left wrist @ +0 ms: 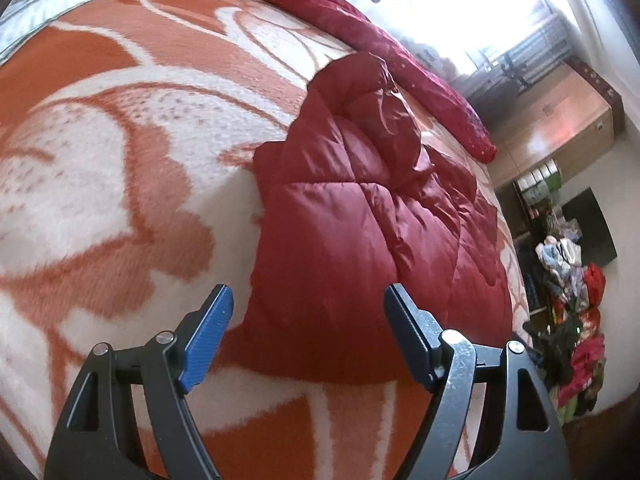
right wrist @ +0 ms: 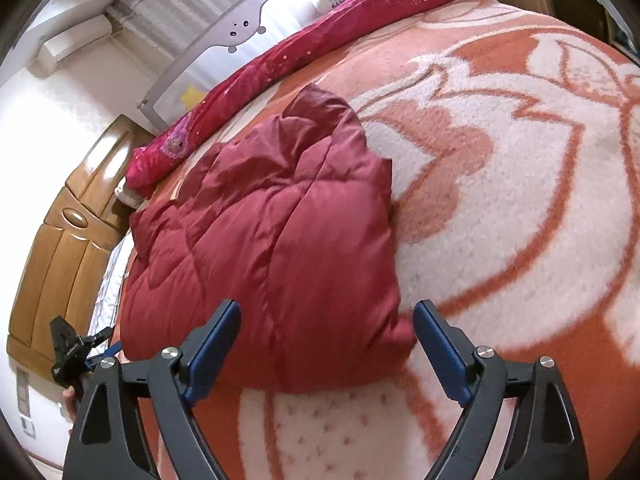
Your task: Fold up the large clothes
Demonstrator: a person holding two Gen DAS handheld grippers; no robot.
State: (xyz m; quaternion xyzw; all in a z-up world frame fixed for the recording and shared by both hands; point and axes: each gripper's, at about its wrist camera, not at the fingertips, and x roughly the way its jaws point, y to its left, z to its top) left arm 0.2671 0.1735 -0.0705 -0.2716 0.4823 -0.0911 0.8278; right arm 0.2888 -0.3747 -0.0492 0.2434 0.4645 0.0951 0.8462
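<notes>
A dark red quilted puffer jacket (left wrist: pixel 360 216) lies folded into a compact bundle on the orange-and-white blanket (left wrist: pixel 120 160) covering the bed. It also shows in the right wrist view (right wrist: pixel 272 232). My left gripper (left wrist: pixel 308 300) is open and empty, just above the bundle's near edge. My right gripper (right wrist: pixel 326 316) is open and empty, also over the bundle's near edge. The left gripper (right wrist: pixel 74 354) shows small at the far left of the right wrist view.
A rolled pink-red floral quilt (right wrist: pixel 280 64) lies along the bed's far side by a grey bed rail (right wrist: pixel 224 28). A wooden wardrobe (right wrist: pixel 68 248) stands past the bed's left edge. A pile of clothes (left wrist: pixel 576 320) sits on the floor at right.
</notes>
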